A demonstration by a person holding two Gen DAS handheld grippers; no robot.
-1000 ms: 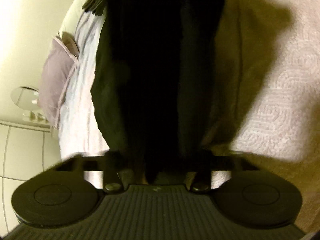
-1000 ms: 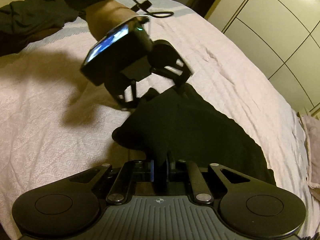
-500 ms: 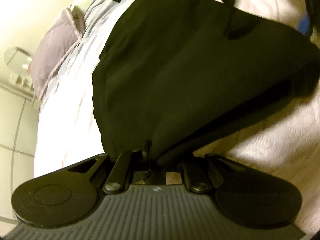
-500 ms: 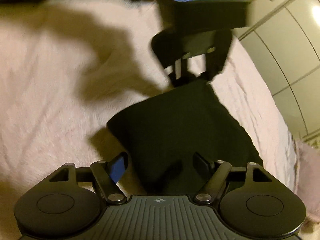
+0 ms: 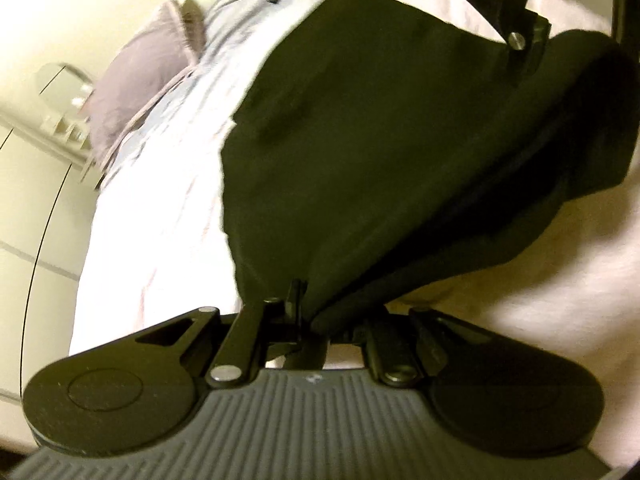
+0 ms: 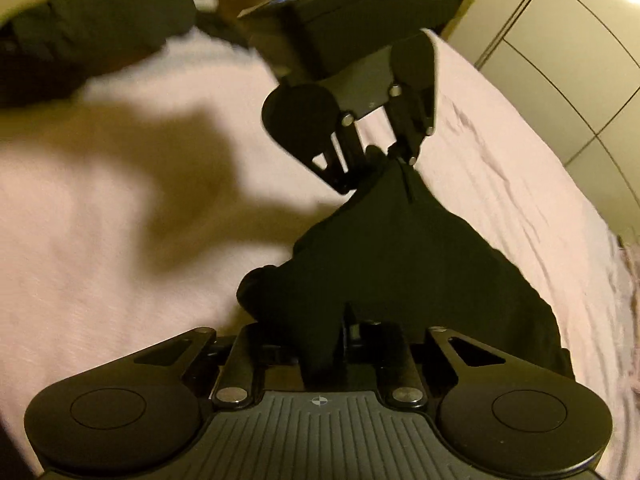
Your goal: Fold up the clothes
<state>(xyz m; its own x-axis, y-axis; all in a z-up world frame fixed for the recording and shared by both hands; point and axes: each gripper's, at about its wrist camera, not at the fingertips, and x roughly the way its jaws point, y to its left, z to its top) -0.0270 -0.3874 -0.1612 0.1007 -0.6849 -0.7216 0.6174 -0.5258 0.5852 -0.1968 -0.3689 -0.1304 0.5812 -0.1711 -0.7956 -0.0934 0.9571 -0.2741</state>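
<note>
Both my left gripper (image 5: 308, 312) and right gripper (image 6: 348, 336) are clamped on the black garment (image 6: 400, 264), lifted above the bed (image 6: 100, 240); folding looks barely underway, laying flat remains.

No readable text, labels or numbers anywhere; both views blurred, possibly hiding small print.

Black garment (image 5: 400, 160) folds conceal the fingertips of both the left tool (image 5: 310, 316) and the right tool (image 6: 344, 336), while the dark clothing pile (image 6: 92, 36) is blurred and edge-cropped.
</note>
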